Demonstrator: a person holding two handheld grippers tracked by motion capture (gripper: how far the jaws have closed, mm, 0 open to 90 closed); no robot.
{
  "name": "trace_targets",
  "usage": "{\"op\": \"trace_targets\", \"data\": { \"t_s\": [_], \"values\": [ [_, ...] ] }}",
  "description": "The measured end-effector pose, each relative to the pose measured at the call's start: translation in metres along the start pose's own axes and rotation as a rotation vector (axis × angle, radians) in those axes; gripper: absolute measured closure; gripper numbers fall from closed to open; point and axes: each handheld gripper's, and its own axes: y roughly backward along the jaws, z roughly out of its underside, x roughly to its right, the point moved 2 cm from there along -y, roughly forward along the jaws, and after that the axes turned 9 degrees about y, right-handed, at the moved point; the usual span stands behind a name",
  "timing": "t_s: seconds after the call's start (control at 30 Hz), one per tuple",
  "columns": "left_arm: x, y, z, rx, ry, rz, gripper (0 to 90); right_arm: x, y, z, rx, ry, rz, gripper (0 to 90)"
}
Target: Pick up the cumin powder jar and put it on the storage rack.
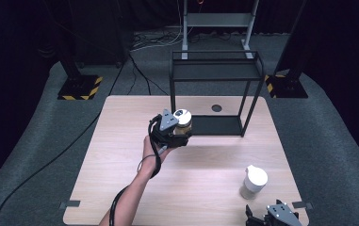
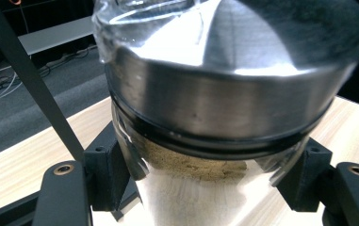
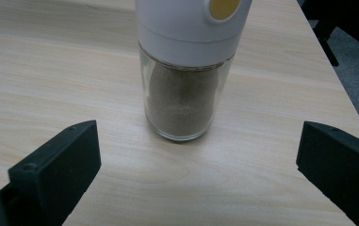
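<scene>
My left gripper (image 1: 181, 133) is shut on a glass jar (image 1: 183, 121) with a shiny metal lid, held above the table just in front of the black two-tier rack (image 1: 215, 70). In the left gripper view the jar (image 2: 215, 141) sits between the two black jaws, with tan powder under its lid. A glass shaker with a white cap (image 1: 253, 181) stands at the table's front right. My right gripper (image 1: 266, 217) is just behind it, near the front edge, open. In the right gripper view the shaker (image 3: 186, 75) stands ahead of the wide-apart jaws, brown powder inside.
The wooden table (image 1: 120, 179) has a small round hole (image 1: 216, 108) near its back edge. The rack's lower shelf (image 1: 215, 125) rests on the table at the back. Cables and stand bases with yellow-black stripes (image 1: 80, 87) lie on the grey floor beyond.
</scene>
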Motion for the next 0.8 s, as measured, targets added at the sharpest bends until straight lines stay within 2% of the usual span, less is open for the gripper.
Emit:
{"op": "trace_targets", "data": {
  "t_s": [0.43, 0.7, 0.8],
  "values": [
    [-0.004, -0.003, -0.023, 0.000, -0.034, -0.013, 30.3, 0.000, 0.000, 0.000, -0.004, 0.002, 0.001, 0.0],
    [-0.009, -0.007, -0.041, 0.002, -0.027, 0.002, 30.3, 0.001, 0.000, 0.000, -0.006, -0.005, 0.003, 0.0],
    [-0.009, -0.007, -0.050, 0.002, -0.043, 0.003, 30.3, 0.002, 0.001, 0.000, 0.000, -0.009, -0.001, 0.0]
  ]
}}
